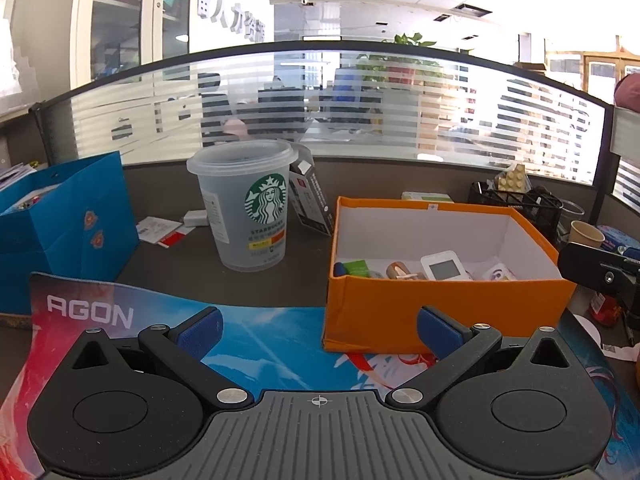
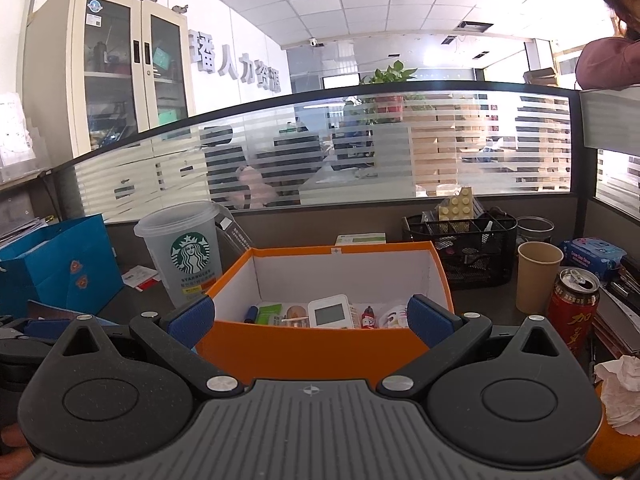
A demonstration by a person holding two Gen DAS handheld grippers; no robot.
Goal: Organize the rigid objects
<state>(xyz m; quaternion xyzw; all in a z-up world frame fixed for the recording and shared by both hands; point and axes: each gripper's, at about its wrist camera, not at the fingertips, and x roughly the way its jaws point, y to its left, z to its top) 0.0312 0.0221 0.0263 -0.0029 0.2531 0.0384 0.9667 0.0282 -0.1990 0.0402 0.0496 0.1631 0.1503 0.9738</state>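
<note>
An open orange box (image 1: 440, 312) with white inner walls stands on the desk; it also shows in the right wrist view (image 2: 320, 344). Inside lie several small items, among them a white device with a grey screen (image 1: 444, 267) (image 2: 331, 313). My left gripper (image 1: 318, 330) is open and empty, low over the mouse mat, just left of the box's near corner. My right gripper (image 2: 310, 320) is open and empty, in front of the box's near wall, with its fingertips level with the rim.
A clear Starbucks cup (image 1: 248, 204) (image 2: 186, 254) stands left of the box. A blue paper bag (image 1: 68, 224) stands at far left. A black mesh organiser (image 2: 460, 248), a paper cup (image 2: 538, 280) and a red can (image 2: 574, 308) stand to the right. A crumpled tissue (image 2: 620, 392) lies near right.
</note>
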